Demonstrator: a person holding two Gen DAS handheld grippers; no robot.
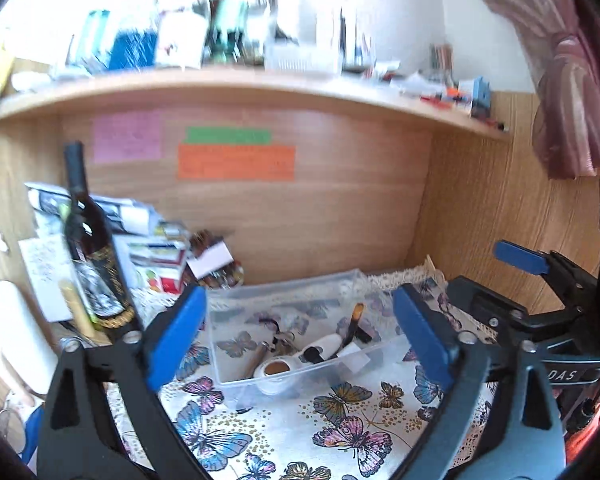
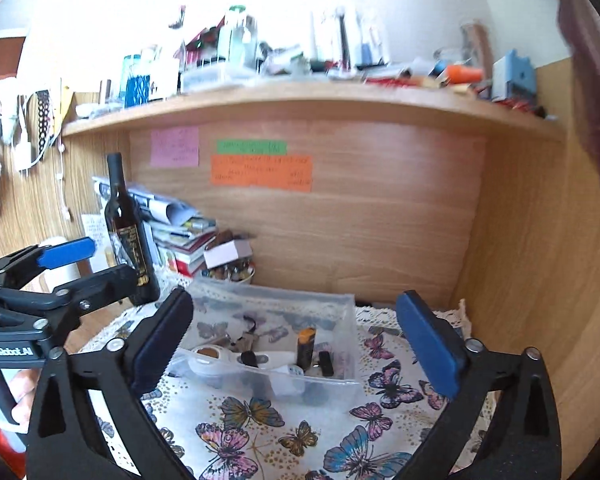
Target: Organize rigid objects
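A clear plastic box (image 1: 236,312) (image 2: 340,312) stands on the butterfly tablecloth (image 1: 300,432) (image 2: 284,432). It holds several small items: a white round jar (image 1: 276,372) (image 2: 208,354), a white tube (image 1: 324,346), an orange-black cylinder (image 1: 357,316) (image 2: 306,344), keys (image 1: 280,340) and a black stick (image 2: 326,362). My left gripper (image 1: 300,344) is open and empty, hovering in front of the box. My right gripper (image 2: 296,344) is open and empty, also facing the box. Each gripper shows at the edge of the other's view (image 1: 540,280) (image 2: 60,276).
A dark wine bottle (image 1: 92,248) (image 2: 130,232) stands left of the box, by a stack of papers and books (image 1: 148,236) (image 2: 180,232). A small bowl of items (image 2: 232,270) sits behind the box. A cluttered wooden shelf (image 1: 236,80) (image 2: 300,100) runs overhead. Wooden walls close the back and right.
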